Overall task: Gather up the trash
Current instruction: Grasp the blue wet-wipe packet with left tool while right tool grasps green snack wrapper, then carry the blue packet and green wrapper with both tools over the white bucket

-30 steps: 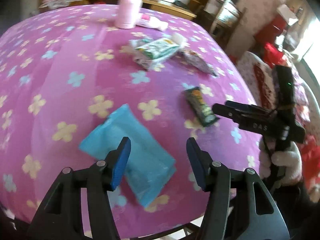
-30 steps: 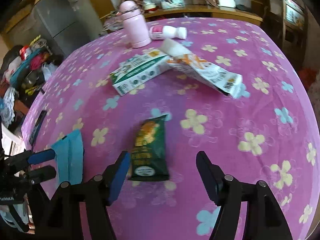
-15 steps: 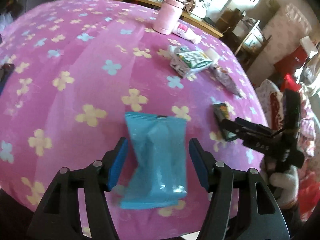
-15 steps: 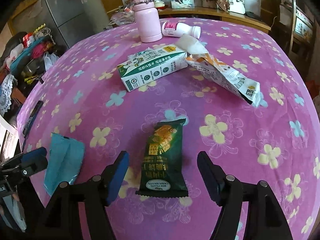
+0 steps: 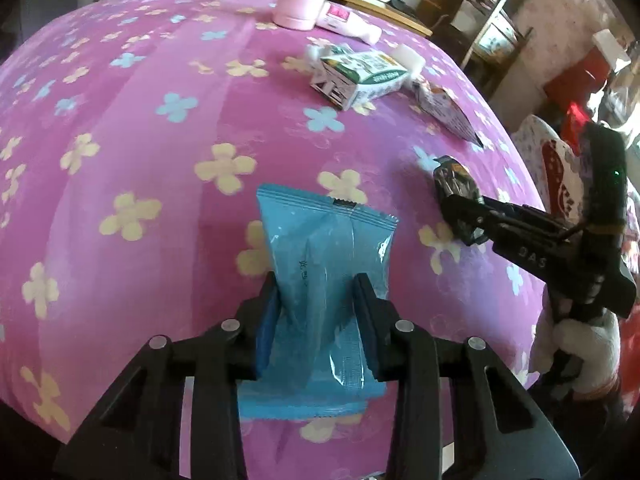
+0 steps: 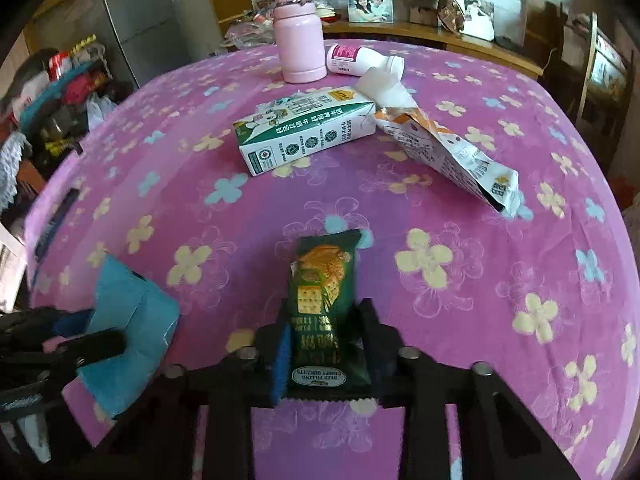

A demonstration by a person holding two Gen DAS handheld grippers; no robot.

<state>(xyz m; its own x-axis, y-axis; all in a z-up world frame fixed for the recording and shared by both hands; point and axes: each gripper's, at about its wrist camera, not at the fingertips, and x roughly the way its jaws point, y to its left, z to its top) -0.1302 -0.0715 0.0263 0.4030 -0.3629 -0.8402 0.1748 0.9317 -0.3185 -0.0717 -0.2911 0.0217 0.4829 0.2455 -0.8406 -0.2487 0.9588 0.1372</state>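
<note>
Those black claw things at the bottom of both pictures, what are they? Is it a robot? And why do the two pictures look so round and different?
No robot: a person holds a two-finger grabber in each hand. Each grabber carries a wide, round-looking camera that peers along its fingers.

The left camera's picture shows the left gripper pinching a blue packet. The right camera's picture shows the right gripper pinching a green biscuit wrapper.

Each camera also sees the other grabber off to one side.

Farther off on the pink flowered tablecloth lie a green-and-white carton, a torn white-and-orange bag, a white bottle on its side and an upright pink flask.
</note>
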